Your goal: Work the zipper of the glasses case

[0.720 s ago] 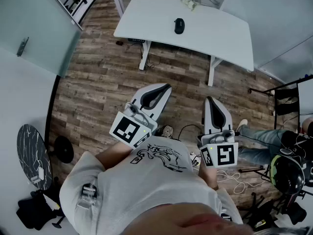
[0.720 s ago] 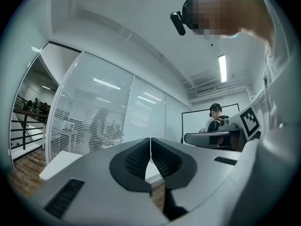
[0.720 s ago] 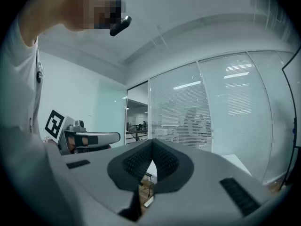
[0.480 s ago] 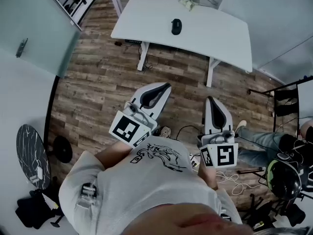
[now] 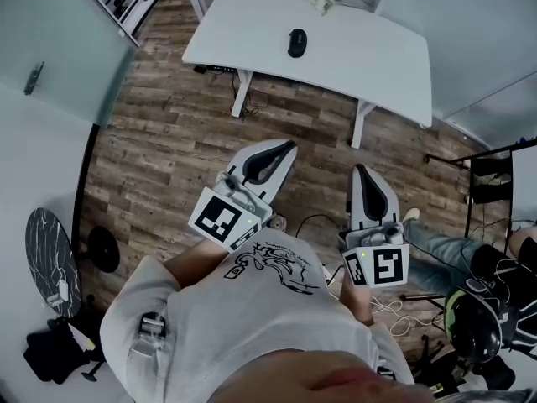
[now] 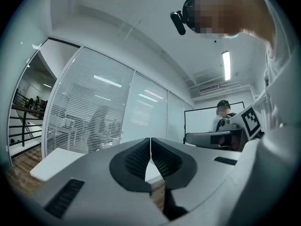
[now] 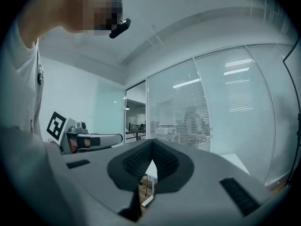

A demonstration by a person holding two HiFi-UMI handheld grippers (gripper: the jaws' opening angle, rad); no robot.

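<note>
The left gripper (image 5: 284,149) was held level in front of the person's pale printed shirt (image 5: 268,267), and its dark ribbed fingers (image 6: 134,159) were pressed together at their tips with nothing between them. The right gripper (image 5: 359,171) was level just beside it, and its dark ribbed fingers (image 7: 167,161) were likewise closed on each other and empty. The two pairs of fingers stood side by side and apart, both over the brown wood-plank floor (image 5: 168,133), each with its black-and-white marker cube behind it near the shirt (the left cube (image 5: 221,220) tilted, the right cube (image 5: 384,266) squarer to the camera).

The small dark oval glasses case (image 5: 297,42) lay well ahead of both pairs of fingers, beyond their tips, on the white rectangular tabletop (image 5: 369,49). It lay roughly between the lines in which the two pairs of fingers pointed, closer to the left pair's line, and neither gripper touched it. Whether its zipper was open or shut could not be told at that distance. A small pale crumpled object (image 5: 320,1) sat further ahead of the fingers than the case, near the tabletop's far edge.

From the left gripper view, only a corner of the tabletop showed to the left of the closed fingers, and the case could not be made out there.
</note>
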